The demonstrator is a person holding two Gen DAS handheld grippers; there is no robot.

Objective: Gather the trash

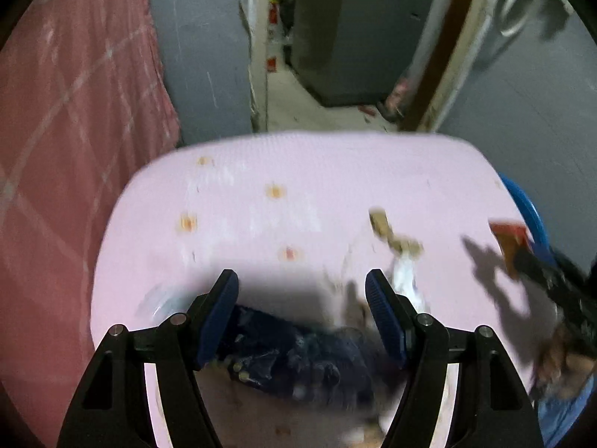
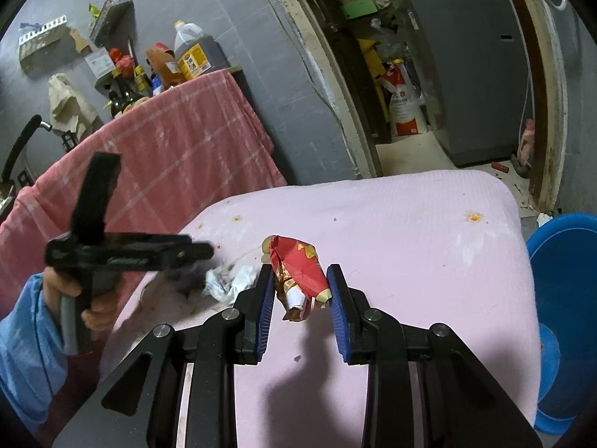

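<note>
I am clamping my right gripper (image 2: 300, 291) on the red wrapper (image 2: 298, 272), above the pink table (image 2: 410, 231). My left gripper (image 1: 302, 295) is gaping over the dark blue bag (image 1: 294, 351) on that table.

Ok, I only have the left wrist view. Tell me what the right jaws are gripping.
Observer: A crumpled red wrapper, clamped between the jaws of the right gripper over the pink table.
Operator: Now find me the bin.
Observer: An open-topped blue bucket stands beside the table's right edge.
Operator: Check behind the checked cloth.
Observer: Bottles and a big oil jug stand on a shelf there.
</note>
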